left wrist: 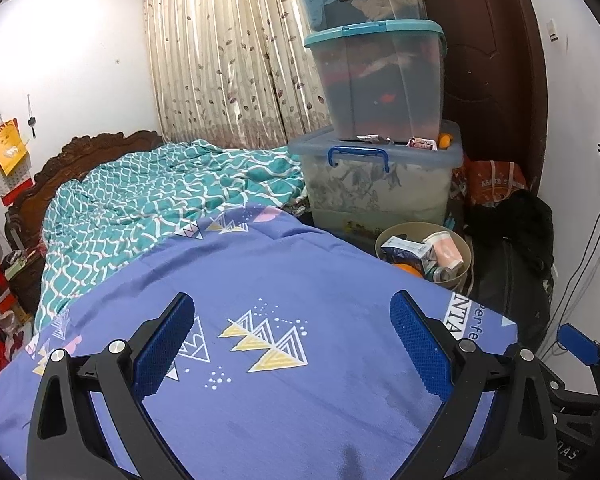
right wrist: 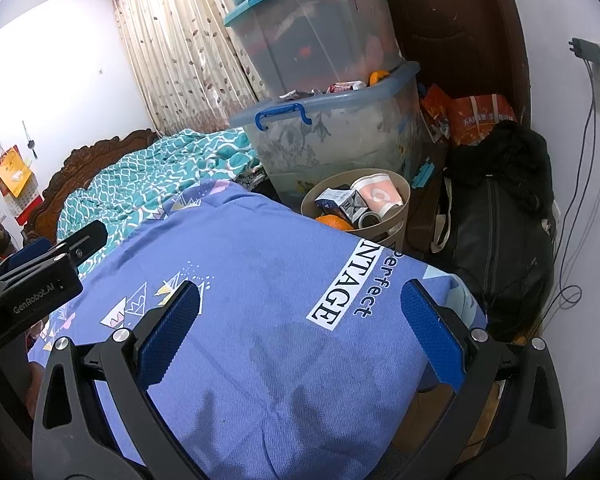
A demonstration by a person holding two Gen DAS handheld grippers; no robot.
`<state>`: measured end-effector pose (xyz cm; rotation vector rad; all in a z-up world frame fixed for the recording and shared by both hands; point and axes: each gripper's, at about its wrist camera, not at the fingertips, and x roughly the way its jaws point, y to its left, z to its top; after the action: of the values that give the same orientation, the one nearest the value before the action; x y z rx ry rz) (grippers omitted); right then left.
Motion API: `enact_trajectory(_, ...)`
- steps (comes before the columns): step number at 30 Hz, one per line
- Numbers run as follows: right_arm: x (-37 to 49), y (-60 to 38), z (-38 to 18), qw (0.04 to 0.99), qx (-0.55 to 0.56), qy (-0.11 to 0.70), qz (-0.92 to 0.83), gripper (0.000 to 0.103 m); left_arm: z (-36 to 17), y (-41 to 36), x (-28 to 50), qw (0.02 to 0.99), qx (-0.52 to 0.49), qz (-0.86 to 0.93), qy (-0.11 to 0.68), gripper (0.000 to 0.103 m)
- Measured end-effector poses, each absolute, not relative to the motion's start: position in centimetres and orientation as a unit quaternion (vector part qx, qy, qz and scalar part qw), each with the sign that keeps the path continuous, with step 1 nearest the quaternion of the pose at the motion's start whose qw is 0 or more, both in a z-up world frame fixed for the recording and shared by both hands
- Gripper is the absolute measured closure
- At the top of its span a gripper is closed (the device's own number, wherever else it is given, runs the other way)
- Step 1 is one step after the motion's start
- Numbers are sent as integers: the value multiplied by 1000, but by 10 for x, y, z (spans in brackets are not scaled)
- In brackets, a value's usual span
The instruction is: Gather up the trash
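Observation:
A beige round trash bin [left wrist: 466, 246] [right wrist: 405, 196] stands on the floor past the bed's far corner. It holds a blue carton [left wrist: 408, 254] [right wrist: 336, 202], a paper cup [left wrist: 446, 248] [right wrist: 378, 194], an orange [left wrist: 408, 269] [right wrist: 334, 222] and a can [right wrist: 368, 219]. Wrappers [left wrist: 374, 139] [right wrist: 342, 88] and another orange [left wrist: 444, 141] [right wrist: 376, 77] lie on the lid of the lowest storage box [left wrist: 376, 178] [right wrist: 332, 140]. My left gripper [left wrist: 292, 344] hovers open over the blue bedsheet [left wrist: 260, 280], nothing between its pads. My right gripper [right wrist: 300, 328] is open too, over the sheet's printed corner [right wrist: 260, 360].
Several clear storage boxes [left wrist: 380, 80] [right wrist: 312, 36] are stacked between the bed and a dark door [left wrist: 488, 60]. A black bag [left wrist: 512, 264] [right wrist: 496, 216] and red bags [right wrist: 476, 116] sit by the wall, with cables [right wrist: 580, 160] hanging. A teal quilt [left wrist: 160, 200] covers the far bed.

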<state>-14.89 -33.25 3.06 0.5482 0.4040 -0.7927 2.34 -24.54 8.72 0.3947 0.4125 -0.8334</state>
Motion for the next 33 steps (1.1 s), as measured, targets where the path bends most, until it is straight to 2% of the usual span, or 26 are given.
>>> enact_trajectory(33,-148,-333,30,866,264,195,-377,4,89,-244,26,881,182,-388,198,9)
